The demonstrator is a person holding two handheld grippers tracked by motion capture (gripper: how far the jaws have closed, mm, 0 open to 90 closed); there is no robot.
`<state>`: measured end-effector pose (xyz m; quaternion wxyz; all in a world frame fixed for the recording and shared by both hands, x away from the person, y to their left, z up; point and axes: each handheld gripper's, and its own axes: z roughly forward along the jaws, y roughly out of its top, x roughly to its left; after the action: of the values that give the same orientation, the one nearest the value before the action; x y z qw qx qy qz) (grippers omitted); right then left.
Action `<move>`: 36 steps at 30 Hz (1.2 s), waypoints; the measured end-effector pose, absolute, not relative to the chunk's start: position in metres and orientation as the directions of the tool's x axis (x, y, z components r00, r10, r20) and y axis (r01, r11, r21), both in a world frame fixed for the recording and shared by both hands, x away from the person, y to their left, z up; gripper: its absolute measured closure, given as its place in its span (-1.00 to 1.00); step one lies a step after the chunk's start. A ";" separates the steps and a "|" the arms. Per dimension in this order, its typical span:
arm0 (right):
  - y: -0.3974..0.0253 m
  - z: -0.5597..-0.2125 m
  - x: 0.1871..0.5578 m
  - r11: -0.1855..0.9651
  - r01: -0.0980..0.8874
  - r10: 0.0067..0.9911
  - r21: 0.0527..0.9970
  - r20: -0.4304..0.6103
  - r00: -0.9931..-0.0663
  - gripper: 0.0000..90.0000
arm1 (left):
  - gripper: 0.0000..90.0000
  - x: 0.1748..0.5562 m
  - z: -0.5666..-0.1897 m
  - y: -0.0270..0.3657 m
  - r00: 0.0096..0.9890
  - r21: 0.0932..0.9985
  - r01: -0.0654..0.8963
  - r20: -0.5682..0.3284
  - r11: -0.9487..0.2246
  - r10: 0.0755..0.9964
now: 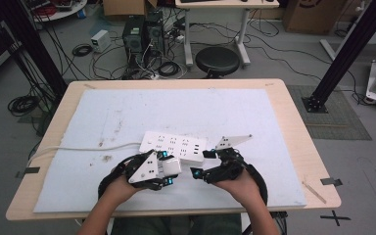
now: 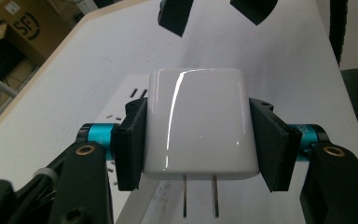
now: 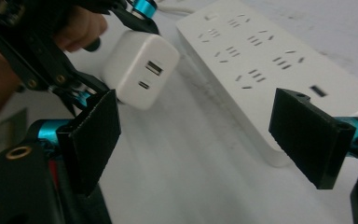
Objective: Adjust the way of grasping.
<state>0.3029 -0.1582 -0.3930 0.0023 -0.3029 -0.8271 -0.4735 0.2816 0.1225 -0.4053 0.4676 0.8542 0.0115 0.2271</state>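
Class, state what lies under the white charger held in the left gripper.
Under the white charger, its two prongs hang over the white mat, the power strip just beyond. The mat directly beneath is hidden.

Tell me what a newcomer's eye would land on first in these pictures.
First, the glossy white charger clamped between the left gripper's pads, its two metal prongs pointing down, held at the near middle of the table. Next, the white power strip lying flat on the grey mat just beyond it, cord running off to the left. The right gripper hovers beside the strip with its jaws wide apart, holding nothing.
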 end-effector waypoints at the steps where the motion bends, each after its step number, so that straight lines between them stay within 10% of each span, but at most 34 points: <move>1: -0.158 -0.395 0.304 0.352 0.516 0.484 0.781 0.320 -0.815 -0.63 | -0.06 0.280 -0.406 0.121 0.891 0.799 -0.205 0.392 -0.565 0.231; 16: -0.137 -0.414 0.312 0.208 0.638 0.316 0.741 0.567 -0.761 -0.60 | -0.05 0.263 -0.409 0.110 0.815 0.768 -0.343 0.530 -0.540 0.236; 36: -0.126 -0.416 0.313 0.195 0.648 0.193 0.737 0.619 -0.762 0.26 | -0.05 0.258 -0.403 0.111 0.789 0.767 -0.399 0.567 -0.504 0.238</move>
<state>0.3127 -0.1262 -0.4160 0.2000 -0.2815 -0.7466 -0.5687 0.2582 0.1109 -0.4026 0.4957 0.8054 -0.0497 0.3212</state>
